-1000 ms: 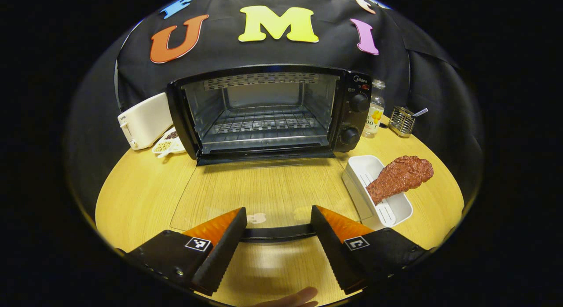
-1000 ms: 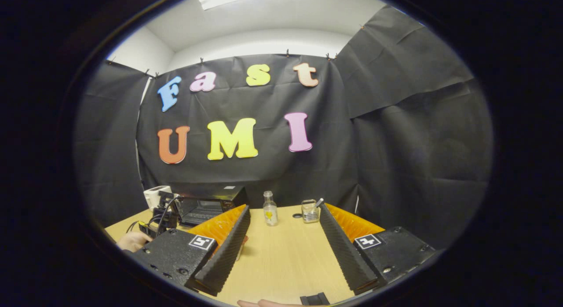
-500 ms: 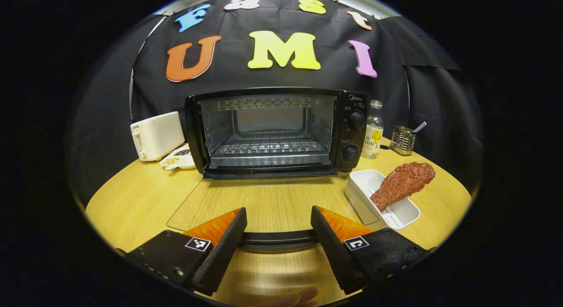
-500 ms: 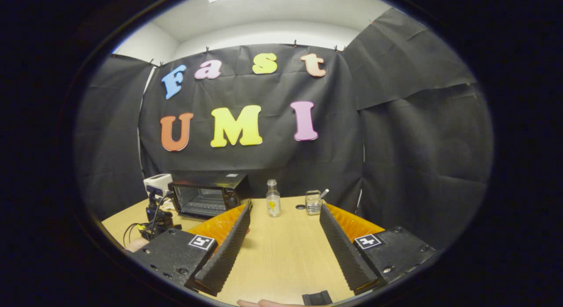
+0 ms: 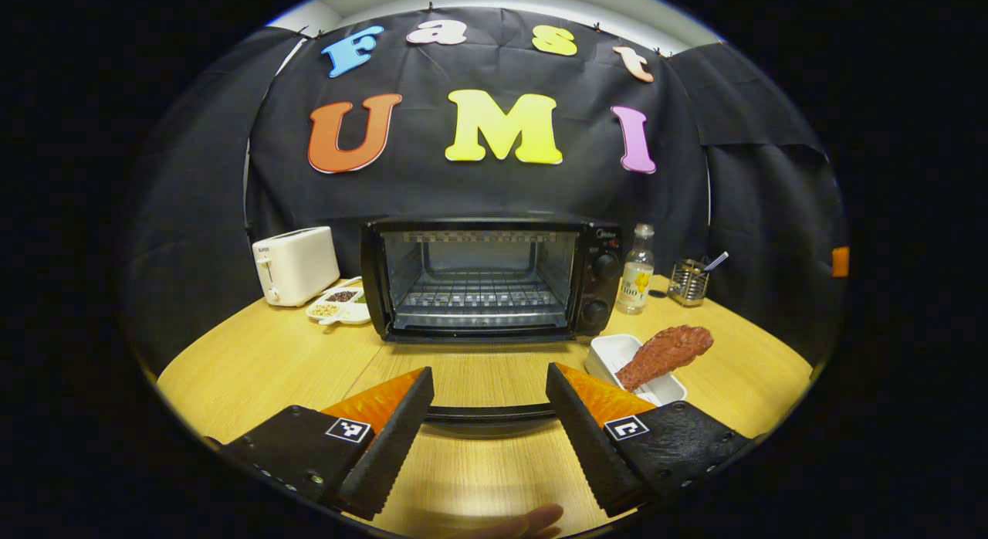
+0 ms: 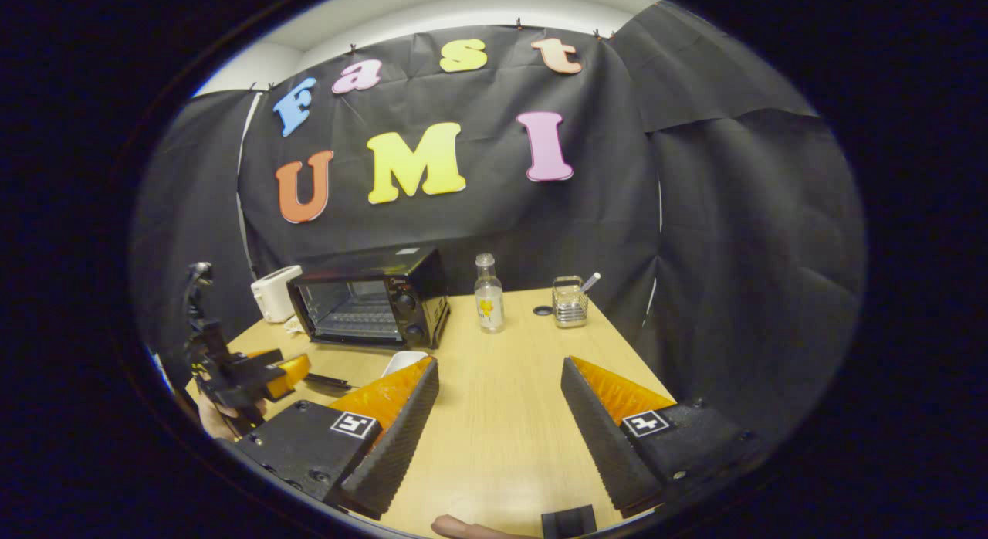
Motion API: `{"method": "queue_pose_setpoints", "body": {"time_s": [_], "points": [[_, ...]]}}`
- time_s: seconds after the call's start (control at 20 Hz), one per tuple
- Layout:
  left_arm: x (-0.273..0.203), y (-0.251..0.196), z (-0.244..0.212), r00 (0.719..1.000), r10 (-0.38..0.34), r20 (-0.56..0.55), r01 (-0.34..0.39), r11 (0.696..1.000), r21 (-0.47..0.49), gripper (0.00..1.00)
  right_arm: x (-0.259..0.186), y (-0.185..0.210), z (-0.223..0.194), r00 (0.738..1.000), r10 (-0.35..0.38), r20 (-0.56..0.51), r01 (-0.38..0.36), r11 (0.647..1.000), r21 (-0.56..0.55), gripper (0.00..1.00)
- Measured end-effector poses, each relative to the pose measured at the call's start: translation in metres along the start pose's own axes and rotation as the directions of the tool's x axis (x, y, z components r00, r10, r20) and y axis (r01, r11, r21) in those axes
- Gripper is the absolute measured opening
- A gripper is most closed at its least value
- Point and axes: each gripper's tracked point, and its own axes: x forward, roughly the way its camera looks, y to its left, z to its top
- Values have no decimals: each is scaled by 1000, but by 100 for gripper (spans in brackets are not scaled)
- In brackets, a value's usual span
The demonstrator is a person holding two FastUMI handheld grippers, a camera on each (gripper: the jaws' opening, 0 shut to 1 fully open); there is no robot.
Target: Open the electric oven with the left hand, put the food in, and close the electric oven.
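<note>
The black electric oven (image 5: 478, 280) stands at the back of the table, its inside and wire rack in plain sight. Its glass door lies flat towards me, and the door handle (image 5: 486, 414) runs across between my left gripper's fingers. My left gripper (image 5: 488, 373) is open, its fingers not pressing on the handle. A reddish-brown piece of food (image 5: 664, 352) rests on a white tray (image 5: 606, 355) right of the door. My right gripper (image 6: 498, 365) is open above bare table, with the oven (image 6: 370, 300) far to its left. The left gripper (image 6: 258, 373) shows there, held by a hand.
A white toaster (image 5: 297, 265) and a small seasoning dish (image 5: 340, 306) sit left of the oven. A bottle (image 5: 637, 270) and a metal holder (image 5: 687, 283) stand to its right. The round wooden table (image 5: 255, 361) has free room in front.
My left gripper has drawn back from the oven, which now looks smaller and farther off. The right gripper view has tipped down, so more of the table and the left gripper show.
</note>
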Motion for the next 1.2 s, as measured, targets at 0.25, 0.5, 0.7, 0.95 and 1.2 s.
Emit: {"method": "queue_pose_setpoints", "body": {"time_s": [0.25, 0.5, 0.7, 0.95, 1.2], "points": [[-62, 24, 53, 995, 16, 96, -11, 999, -51, 93, 36, 23, -17, 990, 85, -117, -88, 996, -24, 95], [-127, 53, 97, 981, 56, 185, -54, 998, -16, 93, 67, 64, -37, 949, 199, -243, -204, 979, 7, 100], [-171, 72, 116, 959, 125, 255, -139, 990, 38, 94, 92, 90, -50, 908, 268, -323, -248, 963, 102, 98], [-202, 63, 117, 954, 106, 282, -130, 989, 66, 93, 126, 99, -48, 878, 325, -351, -264, 941, 211, 84], [-221, 65, 114, 955, 112, 276, -145, 984, 104, 94, 149, 97, -53, 846, 378, -376, -279, 915, 293, 72]]}}
